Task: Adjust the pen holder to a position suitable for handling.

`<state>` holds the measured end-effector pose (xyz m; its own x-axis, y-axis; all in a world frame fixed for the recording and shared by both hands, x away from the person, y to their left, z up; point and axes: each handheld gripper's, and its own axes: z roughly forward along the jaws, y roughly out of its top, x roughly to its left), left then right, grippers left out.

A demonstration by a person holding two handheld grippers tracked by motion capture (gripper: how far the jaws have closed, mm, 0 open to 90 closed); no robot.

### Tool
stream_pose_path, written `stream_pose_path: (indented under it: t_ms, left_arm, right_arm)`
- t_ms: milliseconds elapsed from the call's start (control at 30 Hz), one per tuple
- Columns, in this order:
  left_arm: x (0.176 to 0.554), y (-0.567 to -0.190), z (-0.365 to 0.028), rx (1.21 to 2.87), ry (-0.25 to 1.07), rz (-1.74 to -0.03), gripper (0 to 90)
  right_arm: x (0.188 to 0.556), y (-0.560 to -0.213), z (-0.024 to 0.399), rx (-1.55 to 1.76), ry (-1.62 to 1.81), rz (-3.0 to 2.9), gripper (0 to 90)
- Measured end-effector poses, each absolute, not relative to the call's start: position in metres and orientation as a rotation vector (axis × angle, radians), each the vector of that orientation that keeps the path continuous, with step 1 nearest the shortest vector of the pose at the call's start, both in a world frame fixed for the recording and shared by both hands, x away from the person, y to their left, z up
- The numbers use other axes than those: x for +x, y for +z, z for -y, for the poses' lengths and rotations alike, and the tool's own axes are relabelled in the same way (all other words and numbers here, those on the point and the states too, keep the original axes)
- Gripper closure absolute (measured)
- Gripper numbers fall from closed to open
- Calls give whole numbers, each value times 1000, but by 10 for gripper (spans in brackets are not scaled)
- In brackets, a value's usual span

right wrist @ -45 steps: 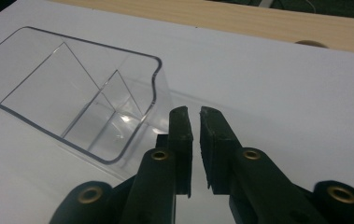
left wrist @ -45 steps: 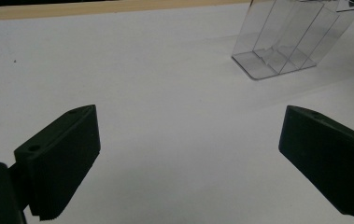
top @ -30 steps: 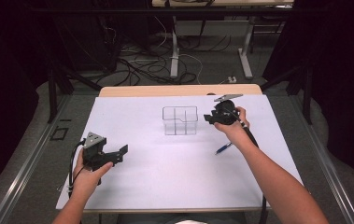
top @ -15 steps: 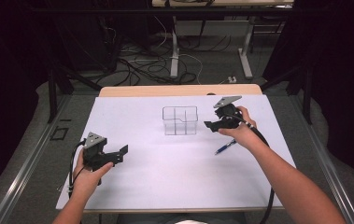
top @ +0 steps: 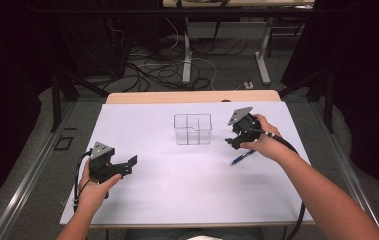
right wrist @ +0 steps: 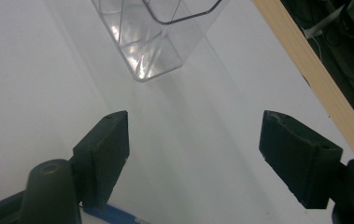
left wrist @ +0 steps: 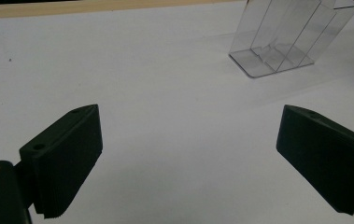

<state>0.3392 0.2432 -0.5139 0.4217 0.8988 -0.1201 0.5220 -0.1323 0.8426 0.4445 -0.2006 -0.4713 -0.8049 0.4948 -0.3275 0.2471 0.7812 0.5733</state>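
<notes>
Blue pen (top: 241,157) on the white table (top: 177,200), just under the right gripper (top: 233,135), near the clear organizer (top: 192,128). Looks light, slick, likely rolls; grab mid-barrel. Both the right gripper and the left gripper (top: 129,165) are spread, holding nothing.

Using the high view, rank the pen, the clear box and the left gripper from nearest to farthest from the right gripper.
1. Pen, just below the right gripper.
2. Clear box, to its left.
3. Left gripper, far across the table, near the left edge.

Bare white table (top: 187,185) lies open all round; 1 clear divided box (top: 192,129) and, seemingly, a blue pen (top: 242,157) intrude.
</notes>
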Motion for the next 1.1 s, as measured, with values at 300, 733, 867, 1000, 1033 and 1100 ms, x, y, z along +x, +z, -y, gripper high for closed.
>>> stream_pose_path:
  t_ms: [300,733,867,1000,1033,1100]
  left_arm:
    - [339,-514,-244,1796,538,-1226,69]
    - [338,-514,-243,1804,540,-1218,71]
    - [338,-514,-243,1805,542,-1220,71]
    - [338,-514,-244,1806,548,-1222,71]
    - [338,-514,-244,1808,546,-1223,71]
    - [338,-515,-244,1810,548,-1224,70]
  right_arm:
    - [435,-472,195,302,542,-2558,280]
    - [426,-475,191,-64,263,-2566,309]
    - [422,-479,189,-139,191,-2577,356]
    - [420,-478,188,-201,82,-2624,385]
    - [420,-484,190,-203,172,-2581,386]
    - [418,-483,190,-222,142,-2602,397]
